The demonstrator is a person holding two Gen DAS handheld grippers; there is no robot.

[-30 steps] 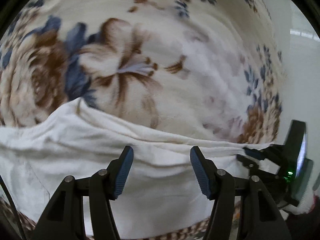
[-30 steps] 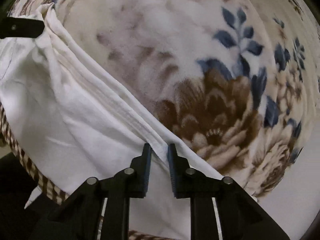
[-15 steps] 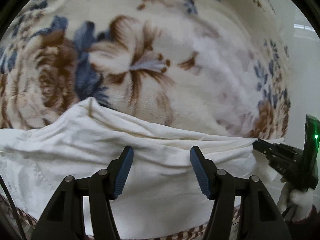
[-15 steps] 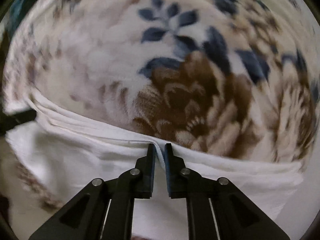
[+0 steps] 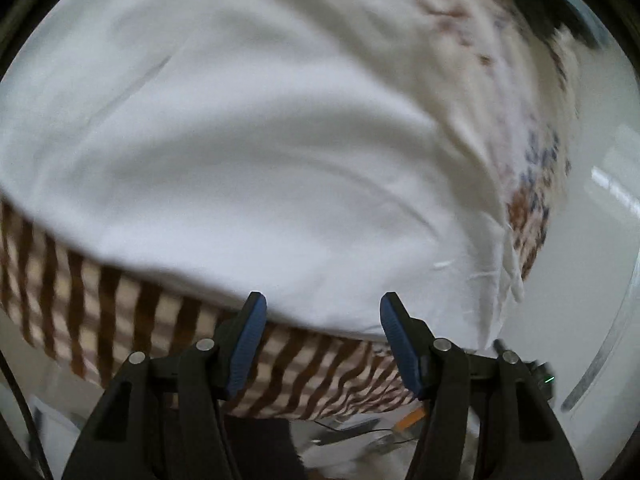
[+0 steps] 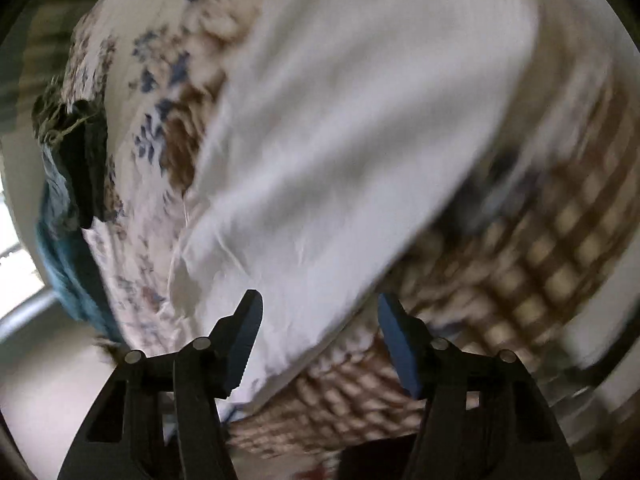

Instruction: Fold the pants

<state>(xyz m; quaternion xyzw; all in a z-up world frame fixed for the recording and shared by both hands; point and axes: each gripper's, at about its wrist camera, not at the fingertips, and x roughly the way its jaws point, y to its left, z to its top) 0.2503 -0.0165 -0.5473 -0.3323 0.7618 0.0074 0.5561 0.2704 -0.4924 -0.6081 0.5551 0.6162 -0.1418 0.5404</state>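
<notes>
Spread over the bed is a flowered blanket with a brown checked border, and the white pants lie on top of it, their near edge just short of that border and one end bunched into creases toward the right of the left wrist view. Both views are smeared, so how many layers the cloth makes is hard to say; it looks like a broad folded panel. The left hand-held gripper hangs over the near hem with its blue pads apart and nothing between them. The right hand-held gripper is opening, its pads clear of the cloth, which lies below them rather than pinched. A dark teal cloth sits at the blanket's far edge in the right wrist view. For the next fold, each hand-held gripper would do well to take a corner of the near hem, catching all layers, then lift evenly so the panel stays square and the creased end gets smoothed first.
</notes>
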